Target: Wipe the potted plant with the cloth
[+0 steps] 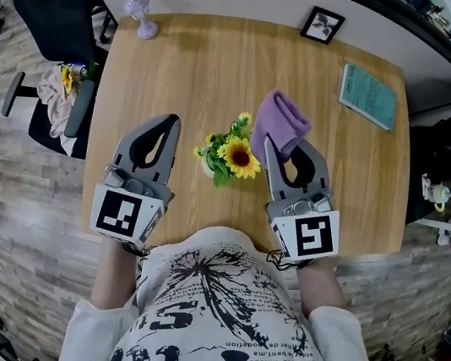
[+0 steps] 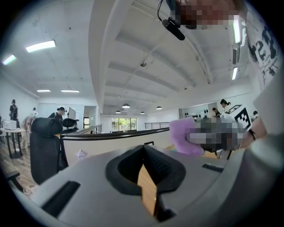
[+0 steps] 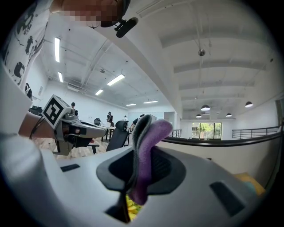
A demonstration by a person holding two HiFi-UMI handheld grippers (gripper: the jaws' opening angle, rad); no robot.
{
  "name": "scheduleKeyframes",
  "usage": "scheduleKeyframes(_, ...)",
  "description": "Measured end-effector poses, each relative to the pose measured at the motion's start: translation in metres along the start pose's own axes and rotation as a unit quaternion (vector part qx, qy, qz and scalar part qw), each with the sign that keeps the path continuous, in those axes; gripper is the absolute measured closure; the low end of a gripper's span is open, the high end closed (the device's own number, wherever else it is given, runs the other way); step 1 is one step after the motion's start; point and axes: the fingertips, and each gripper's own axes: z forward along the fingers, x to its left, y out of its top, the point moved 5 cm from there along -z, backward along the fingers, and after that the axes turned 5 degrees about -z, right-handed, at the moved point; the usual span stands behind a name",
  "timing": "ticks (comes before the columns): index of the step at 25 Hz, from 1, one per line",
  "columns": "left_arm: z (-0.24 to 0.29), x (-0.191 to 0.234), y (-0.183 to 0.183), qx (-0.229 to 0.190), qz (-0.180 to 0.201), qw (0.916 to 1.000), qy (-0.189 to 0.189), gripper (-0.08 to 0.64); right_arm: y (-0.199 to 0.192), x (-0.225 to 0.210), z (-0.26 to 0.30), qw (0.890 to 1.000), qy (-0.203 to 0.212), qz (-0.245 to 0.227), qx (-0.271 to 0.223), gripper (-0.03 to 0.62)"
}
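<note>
A framed picture [image 1: 323, 24] stands at the desk's [image 1: 193, 67] far edge. A teal book [image 1: 369, 96] lies at far right and a small lilac object [image 1: 139, 15] at far left, all well apart from the plant [image 1: 231, 157]. The plant stands mid-desk between the two grippers.

The right gripper [image 1: 286, 149] is clamped on the cloth [image 1: 280, 123], which stands up in a fold just beside the plant's right side. The left gripper [image 1: 165, 122] has its jaws together on nothing and sits near the plant's left side.

The cloth is soft, thick and purple. The plant has yellow sunflower-like blooms and green leaves. The grippers are smooth grey shells with ribbed black pads.

The desk is pale wood grain. A black chair [image 1: 56, 8] with clothes draped on it stands to its left on grey plank floor [image 1: 25, 202]. The room is an open office with a white ceiling, strip lights and a railing.
</note>
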Motion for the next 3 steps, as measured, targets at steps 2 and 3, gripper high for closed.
scheduleKeyframes(2,0.0022,-0.0013,0.0008,0.003,0.001,1.0000,-0.004,0.555,0.0013,-0.0021,0.0001,1.000,-0.001,0.000,-0.002,0.531)
scheduleKeyframes(3,0.0035,-0.0021,0.0011,0.004,0.002,1.0000,-0.006,0.557,0.0020,-0.0033,0.0001,1.000,-0.002,0.000,-0.002,0.531)
